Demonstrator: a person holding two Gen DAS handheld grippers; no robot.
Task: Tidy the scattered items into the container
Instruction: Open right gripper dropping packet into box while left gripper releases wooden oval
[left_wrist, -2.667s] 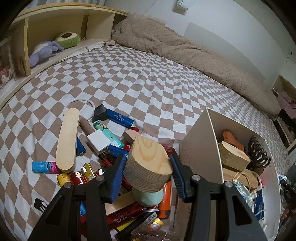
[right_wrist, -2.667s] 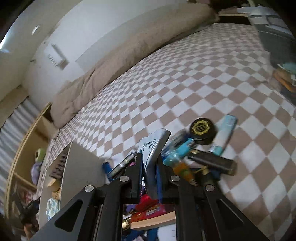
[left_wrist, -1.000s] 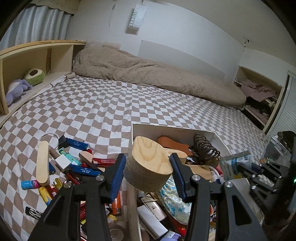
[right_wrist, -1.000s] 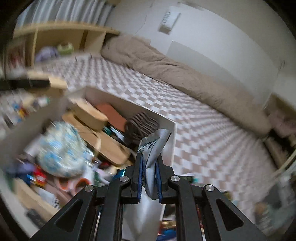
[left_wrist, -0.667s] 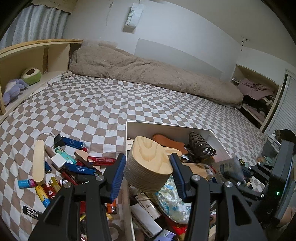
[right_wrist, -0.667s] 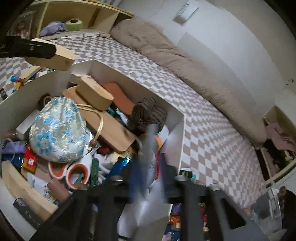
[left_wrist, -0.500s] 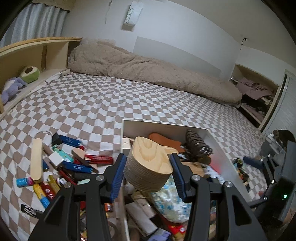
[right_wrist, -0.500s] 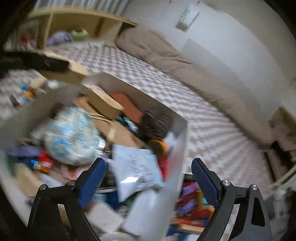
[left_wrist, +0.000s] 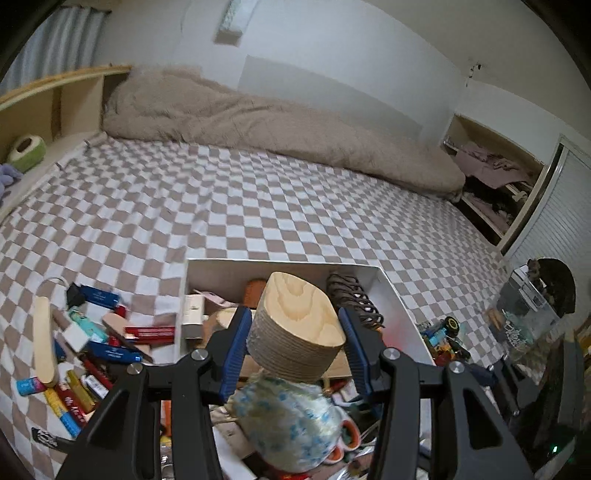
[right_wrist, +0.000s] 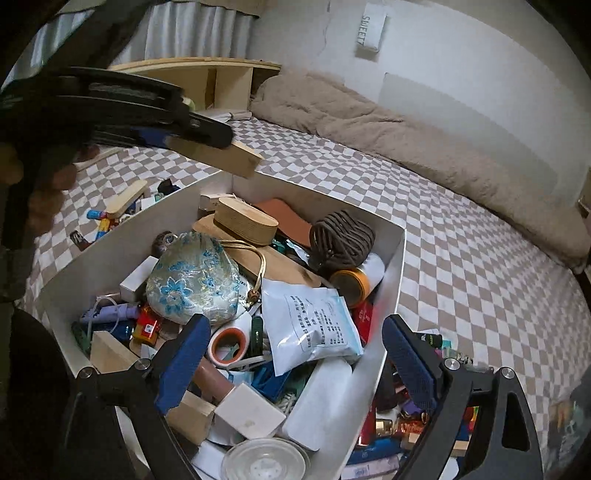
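Wooden block (left_wrist: 295, 325), grain face up, sits clamped in my left tool (left_wrist: 293, 349) above the box (right_wrist: 391, 280); only the right view shows my right tool (right_wrist: 293, 363) gaping empty over the white pouch (right_wrist: 314, 325).

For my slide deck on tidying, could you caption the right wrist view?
Open right gripper above the crowded white box, white printed pouch lying inside; left gripper holds a wooden block.
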